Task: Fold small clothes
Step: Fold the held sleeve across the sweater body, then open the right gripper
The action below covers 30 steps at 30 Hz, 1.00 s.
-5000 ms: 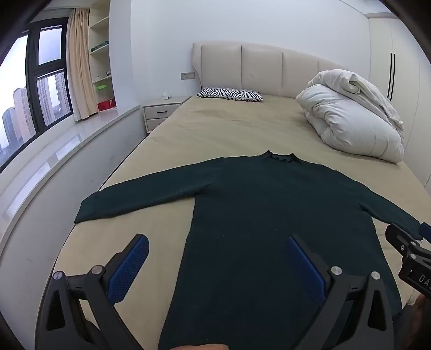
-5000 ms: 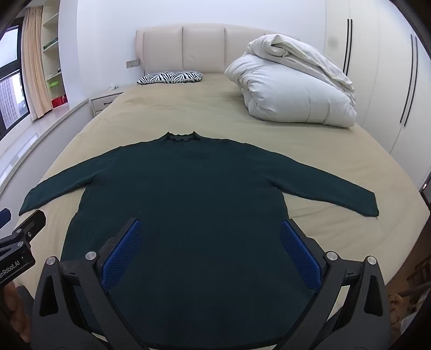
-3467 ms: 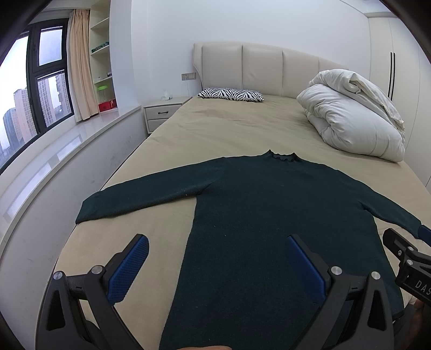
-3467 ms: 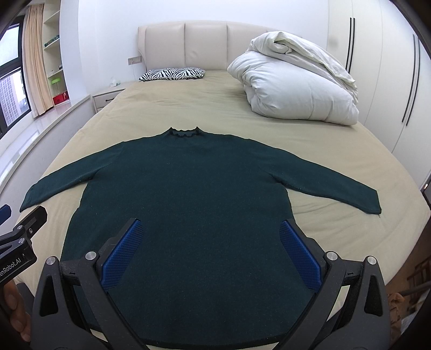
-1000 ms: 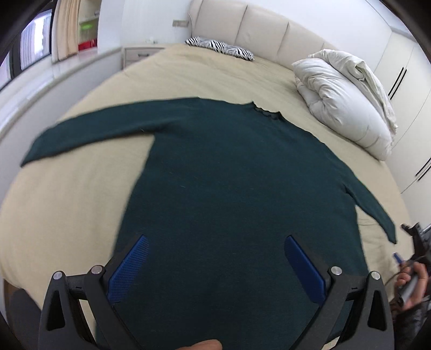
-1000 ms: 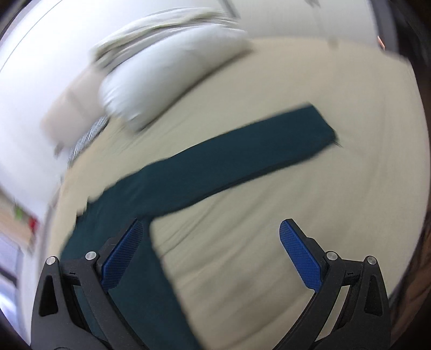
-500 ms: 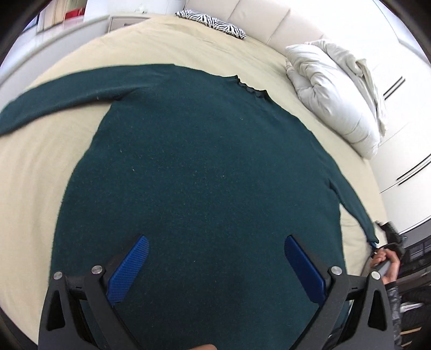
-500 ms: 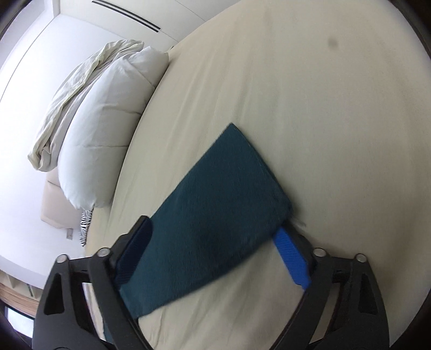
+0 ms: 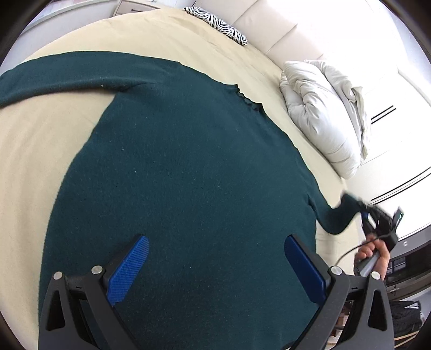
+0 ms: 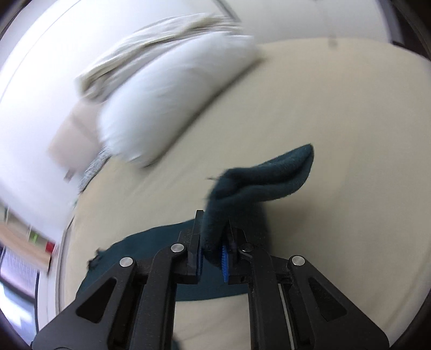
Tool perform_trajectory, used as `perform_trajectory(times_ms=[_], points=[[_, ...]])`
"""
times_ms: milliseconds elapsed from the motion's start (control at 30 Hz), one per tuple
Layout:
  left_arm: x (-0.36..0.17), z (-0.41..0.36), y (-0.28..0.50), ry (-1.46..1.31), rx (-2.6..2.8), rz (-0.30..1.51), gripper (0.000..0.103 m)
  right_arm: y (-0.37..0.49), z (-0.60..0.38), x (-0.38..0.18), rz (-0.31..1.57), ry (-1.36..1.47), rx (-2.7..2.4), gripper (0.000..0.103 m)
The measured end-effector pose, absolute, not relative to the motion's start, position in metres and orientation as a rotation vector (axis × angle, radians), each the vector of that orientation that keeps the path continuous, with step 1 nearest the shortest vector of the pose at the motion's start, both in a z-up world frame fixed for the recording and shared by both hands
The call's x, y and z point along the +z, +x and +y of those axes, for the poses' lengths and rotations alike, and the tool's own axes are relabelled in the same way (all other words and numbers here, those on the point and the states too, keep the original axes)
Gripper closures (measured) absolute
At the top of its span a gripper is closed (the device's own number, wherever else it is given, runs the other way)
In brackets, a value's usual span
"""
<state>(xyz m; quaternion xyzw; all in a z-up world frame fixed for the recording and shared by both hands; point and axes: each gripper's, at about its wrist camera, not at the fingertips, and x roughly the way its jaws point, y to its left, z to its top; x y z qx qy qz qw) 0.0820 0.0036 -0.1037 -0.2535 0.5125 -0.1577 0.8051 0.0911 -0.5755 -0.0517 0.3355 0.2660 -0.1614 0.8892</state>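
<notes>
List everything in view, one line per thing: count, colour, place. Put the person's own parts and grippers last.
sweater: one, dark green, spread flat on the bed, one sleeve end lifted.
sleeve end: one, dark green, pinched in the right gripper, raised off the sheet.
bed sheet: one, beige, covering the bed.
duvet: one, white, bundled at the far side of the bed.
zebra pillow: one, black and white, by the headboard.
headboard: one, cream, padded.
hand: one, gripping the right gripper's handle.
left gripper: black, blue pads, open above the sweater.
right gripper: black, blue pads, closing on the sleeve end.

sweater point(image 9: 188, 175) on bed point(image 9: 40, 140), duvet point(image 9: 328, 113) right
</notes>
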Motion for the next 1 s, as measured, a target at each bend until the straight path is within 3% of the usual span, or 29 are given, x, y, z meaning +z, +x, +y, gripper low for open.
perform_trajectory(times_ms=[167, 367, 433, 533, 600, 667, 800, 867, 1000], points=[[-0.105, 0.035, 0.089, -0.604, -0.300, 1.066, 0.000, 0.169, -0.453, -0.033, 0.615, 0.559, -0.064, 0.094], [-0.115, 0.067, 0.104, -0.678, -0.256, 1.011, 0.000, 0.227, -0.349, -0.083, 0.773, 0.539, 0.090, 0.089], [-0.116, 0.067, 0.112, -0.659, -0.245, 0.998, 0.000, 0.240, -0.328, -0.103, 0.840, 0.474, 0.099, 0.082], [-0.119, 0.055, 0.126, -0.623, -0.262, 1.010, 0.000, 0.221, -0.321, -0.120, 0.861, 0.481, 0.113, 0.061], [-0.119, 0.038, 0.139, -0.570, -0.279, 1.036, 0.000, 0.178, -0.314, -0.126, 0.812, 0.528, 0.120, 0.040], [-0.119, 0.017, 0.155, -0.524, -0.318, 1.070, 0.000, 0.146, -0.317, -0.123, 0.745, 0.571, 0.140, 0.027], [-0.119, -0.022, 0.184, -0.488, -0.344, 1.087, 0.001, 0.081, -0.332, -0.129, 0.678, 0.632, 0.178, 0.023], [-0.122, -0.048, 0.202, -0.445, -0.349, 1.099, 0.004, 0.079, -0.353, -0.137, 0.689, 0.689, 0.138, 0.023], [-0.134, -0.100, 0.238, -0.386, -0.406, 1.169, 0.040, 0.070, -0.395, -0.168, 0.709, 0.856, 0.094, 0.022]])
